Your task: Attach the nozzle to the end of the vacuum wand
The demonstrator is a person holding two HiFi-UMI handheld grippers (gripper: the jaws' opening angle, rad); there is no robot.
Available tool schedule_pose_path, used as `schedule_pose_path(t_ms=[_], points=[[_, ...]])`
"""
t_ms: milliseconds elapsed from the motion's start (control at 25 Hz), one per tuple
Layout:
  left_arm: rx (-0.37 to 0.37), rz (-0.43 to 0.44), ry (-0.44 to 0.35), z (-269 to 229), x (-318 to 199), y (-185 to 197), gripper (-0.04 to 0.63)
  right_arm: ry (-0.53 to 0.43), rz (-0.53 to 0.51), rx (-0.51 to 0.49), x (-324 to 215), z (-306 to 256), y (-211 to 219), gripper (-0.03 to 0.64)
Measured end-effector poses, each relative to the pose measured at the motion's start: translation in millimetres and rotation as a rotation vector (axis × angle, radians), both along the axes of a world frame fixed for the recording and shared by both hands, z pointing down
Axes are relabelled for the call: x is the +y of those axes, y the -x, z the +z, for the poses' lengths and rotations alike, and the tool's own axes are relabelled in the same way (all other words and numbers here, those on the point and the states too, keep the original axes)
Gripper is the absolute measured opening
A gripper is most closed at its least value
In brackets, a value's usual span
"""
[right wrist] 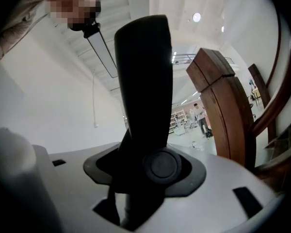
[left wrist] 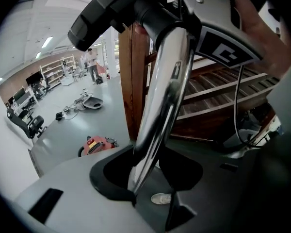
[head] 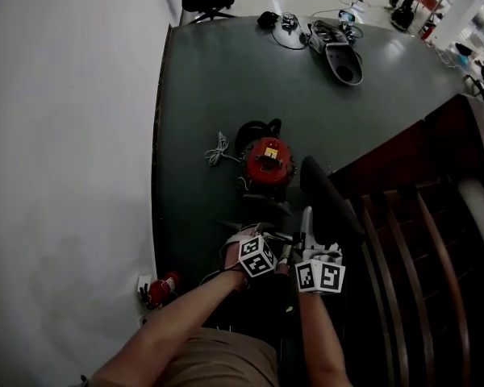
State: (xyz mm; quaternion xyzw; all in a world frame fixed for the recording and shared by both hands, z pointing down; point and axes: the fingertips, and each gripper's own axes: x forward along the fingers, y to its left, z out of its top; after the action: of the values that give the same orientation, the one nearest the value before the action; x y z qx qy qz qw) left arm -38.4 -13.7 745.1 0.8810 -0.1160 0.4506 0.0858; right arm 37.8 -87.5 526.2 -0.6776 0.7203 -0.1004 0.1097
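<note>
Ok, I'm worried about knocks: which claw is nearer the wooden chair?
Right. The right claw is close beside the wooden chair; the left claw lies beyond it, farther from the chair.

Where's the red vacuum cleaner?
In the head view, the red vacuum cleaner sits on the grey floor, between a white cable and the wooden chair.

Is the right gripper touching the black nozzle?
Touching. The right gripper view shows the right gripper with its jaws closed on the black nozzle, which fills the space between them with no gap on either side.
</note>
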Motion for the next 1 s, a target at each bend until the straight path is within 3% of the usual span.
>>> schedule_pose_path(t_ms=[240,760,920,1000], points=[[0.005,-0.046,-0.007,-1,-13,-1,0.167,-0.128,0.061,0.017,22,-18,-5,0.252],[0.020,-0.072,0.004,-4,-20,3,0.169,-0.097,0.062,0.030,22,-20,-1,0.252],[0.034,-0.100,0.009,-4,-24,8,0.170,-0.097,0.076,-0.028,29,-19,-4,0.252],[0.029,-0.063,-0.006,-4,-25,10,0.170,-0.104,0.082,-0.058,31,-18,-5,0.252]])
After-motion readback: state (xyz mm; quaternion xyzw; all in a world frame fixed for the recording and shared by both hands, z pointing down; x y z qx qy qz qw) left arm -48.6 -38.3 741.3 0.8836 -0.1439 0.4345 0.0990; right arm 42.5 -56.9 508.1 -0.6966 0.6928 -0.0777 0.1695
